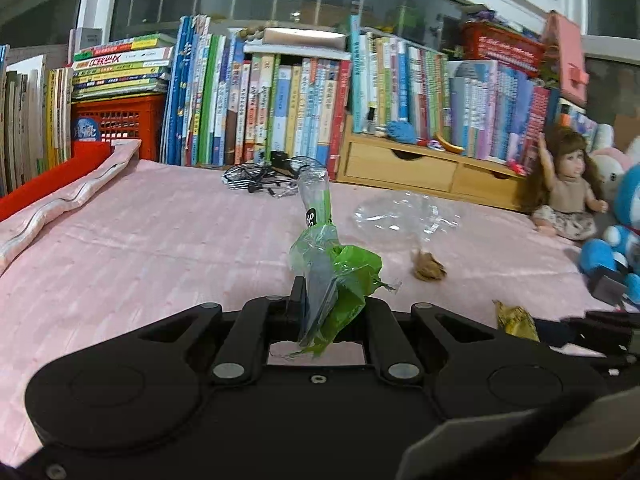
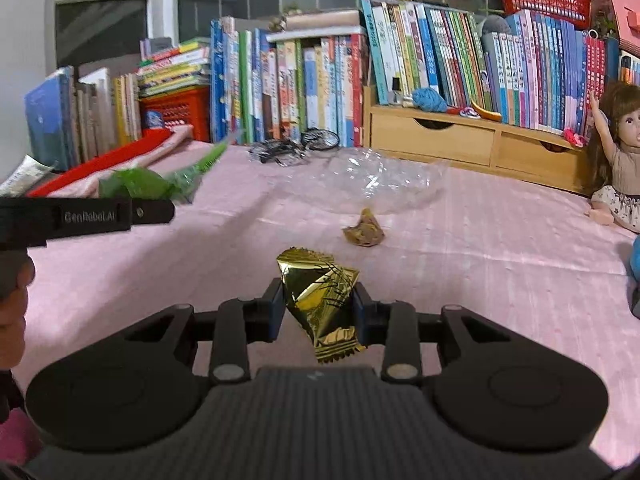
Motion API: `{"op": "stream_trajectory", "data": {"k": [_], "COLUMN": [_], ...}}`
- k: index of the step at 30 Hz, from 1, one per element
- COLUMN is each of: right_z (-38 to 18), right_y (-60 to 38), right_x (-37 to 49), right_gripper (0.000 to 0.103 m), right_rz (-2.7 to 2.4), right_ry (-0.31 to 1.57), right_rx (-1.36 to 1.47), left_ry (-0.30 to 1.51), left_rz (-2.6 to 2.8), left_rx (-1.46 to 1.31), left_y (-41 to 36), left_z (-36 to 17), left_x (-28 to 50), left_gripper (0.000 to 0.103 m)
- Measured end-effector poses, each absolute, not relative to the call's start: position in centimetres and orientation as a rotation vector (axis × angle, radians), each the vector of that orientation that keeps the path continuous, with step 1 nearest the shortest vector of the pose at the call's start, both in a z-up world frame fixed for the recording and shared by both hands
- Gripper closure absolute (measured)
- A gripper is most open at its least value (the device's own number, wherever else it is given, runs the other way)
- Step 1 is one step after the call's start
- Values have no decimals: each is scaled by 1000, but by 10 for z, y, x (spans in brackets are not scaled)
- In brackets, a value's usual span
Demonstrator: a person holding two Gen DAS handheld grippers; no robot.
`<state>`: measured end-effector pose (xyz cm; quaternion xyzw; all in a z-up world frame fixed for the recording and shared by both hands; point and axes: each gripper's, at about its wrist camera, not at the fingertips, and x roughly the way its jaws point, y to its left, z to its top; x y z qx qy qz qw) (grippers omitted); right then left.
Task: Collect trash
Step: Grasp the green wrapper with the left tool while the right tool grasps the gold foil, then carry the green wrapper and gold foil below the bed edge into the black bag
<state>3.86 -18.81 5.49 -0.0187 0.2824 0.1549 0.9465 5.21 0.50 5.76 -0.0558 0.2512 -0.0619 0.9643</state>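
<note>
My left gripper (image 1: 332,300) is clamped on a green wrapper (image 1: 340,276), lifted clear of the pink sheet (image 1: 140,240). My right gripper (image 2: 318,300) is clamped on a gold wrapper (image 2: 320,296), also off the sheet. Ahead on the sheet lies a brown scrap (image 2: 363,232), touching or just in front of a clear bag (image 2: 376,188); the blur leaves that unclear. A doll (image 2: 624,160) sits at the right by the books (image 2: 320,80).
</note>
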Motion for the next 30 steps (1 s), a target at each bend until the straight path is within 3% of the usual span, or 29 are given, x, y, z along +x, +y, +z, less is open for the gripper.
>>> {"op": "stream_trajectory", "data": {"k": [30], "right_z": [55], "right_y": [-165], "right_x": [-105], "right_gripper": [62], "right_rz": [450], "right_ry": [551], "right_rx": [-50], "left_ry": [512], "left_rz": [-363], "left_rx": [-45], "left_y": [22], "left_z": [60], "left_x": [-140], "left_gripper": [94]}}
